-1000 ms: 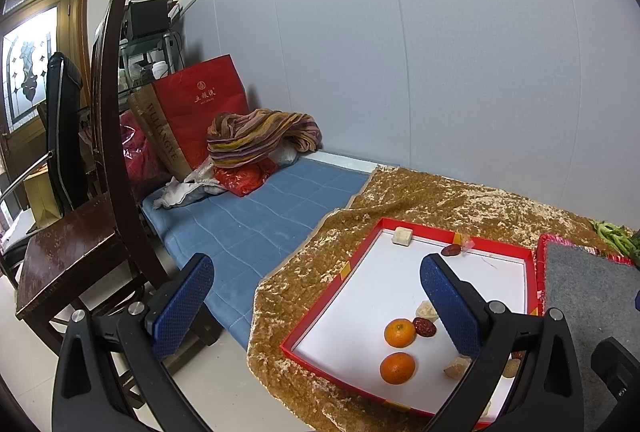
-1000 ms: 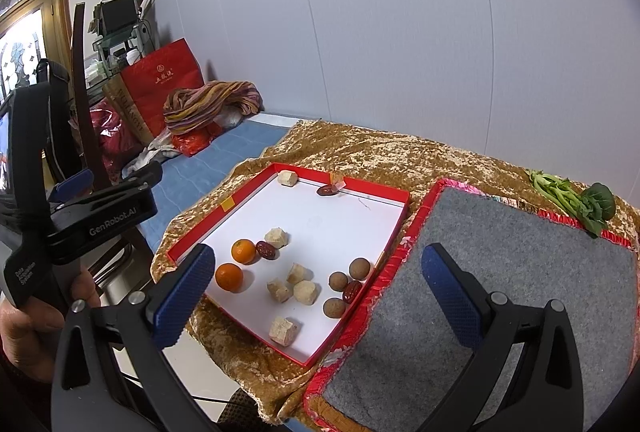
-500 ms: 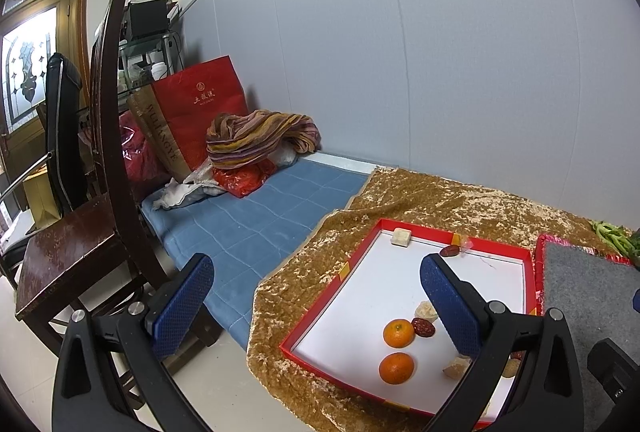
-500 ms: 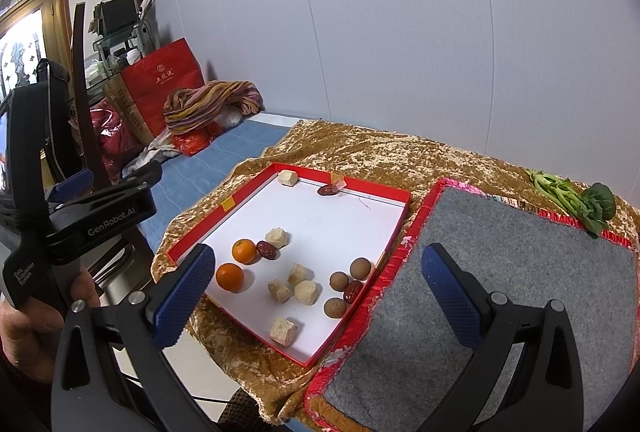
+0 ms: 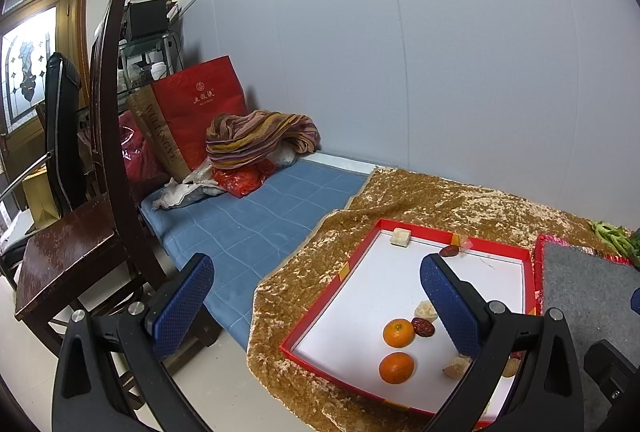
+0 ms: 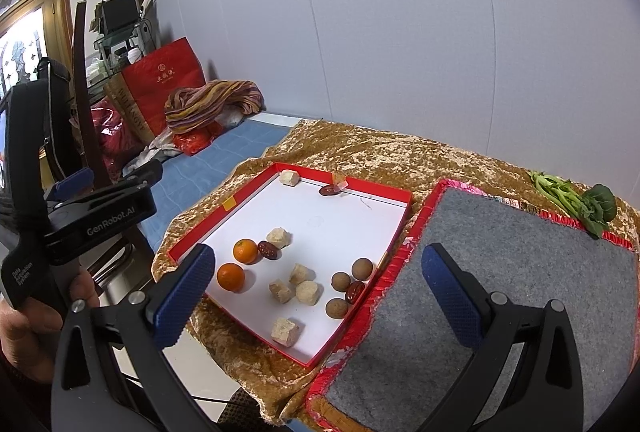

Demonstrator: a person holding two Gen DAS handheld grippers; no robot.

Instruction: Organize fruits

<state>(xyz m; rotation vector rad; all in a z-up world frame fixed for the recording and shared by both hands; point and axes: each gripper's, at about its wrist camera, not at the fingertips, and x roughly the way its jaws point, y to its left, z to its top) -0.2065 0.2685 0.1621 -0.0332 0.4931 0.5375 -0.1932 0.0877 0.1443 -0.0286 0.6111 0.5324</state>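
Observation:
A red-rimmed white tray [image 6: 404, 216] [image 5: 360, 252] lies on a gold cloth. In it are two oranges [image 6: 231, 276] [image 6: 245, 251] [image 5: 396, 367] [image 5: 398, 332], dark red dates [image 6: 268, 250] [image 6: 355, 291], three brown round fruits [image 6: 362, 268], and several pale cubes [image 6: 308, 292]. My right gripper [image 6: 316, 296] hovers open above the tray's near edge, holding nothing. My left gripper [image 5: 316, 306] is open and empty, left of the tray and above its left rim; its body [image 6: 100, 216] appears in the right wrist view, held by a hand [image 6: 36, 328].
A grey felt mat [image 6: 520, 272] with red trim lies right of the tray. Green leafy vegetables [image 6: 580, 200] rest at the back right. Left of the gold cloth are a blue mat [image 5: 248, 224], a striped cloth bundle [image 5: 256, 136], a red bag [image 5: 200, 104] and a wooden chair [image 5: 72, 240].
Almost nothing has moved. The left wrist view has drifted very slightly, and both grippers stay open and empty.

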